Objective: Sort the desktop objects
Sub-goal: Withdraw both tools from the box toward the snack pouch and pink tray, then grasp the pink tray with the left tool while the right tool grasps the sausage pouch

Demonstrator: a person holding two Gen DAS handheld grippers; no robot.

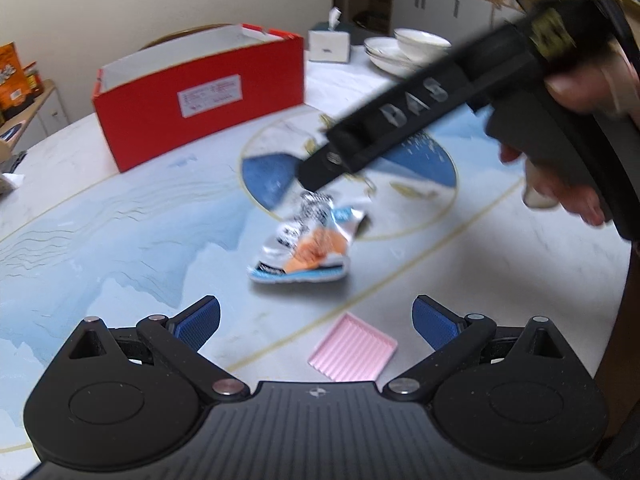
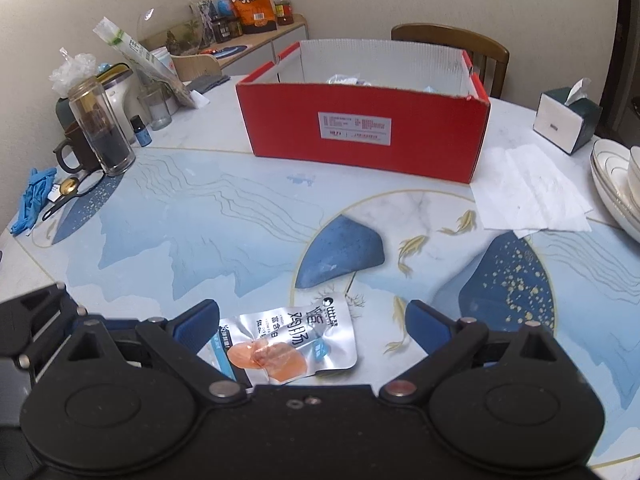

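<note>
Nearest the right wrist lens, a silver snack packet [image 2: 288, 344] is seen lying flat on the table [image 2: 200, 220], on the near side of the red box [image 2: 362, 128] and well apart from it. It is framed by the right gripper [image 2: 312, 332], whose blue pads are spread wide with nothing held. From the left wrist view, the left gripper [image 1: 316, 322] is likewise spread and empty, with a pink ridged tray [image 1: 353, 354] just ahead of it. The step in hand is judged to be the approach to the packet. Next, a lowering and closing on the packet's edge would be called for, followed by a carry to the red box.
</note>
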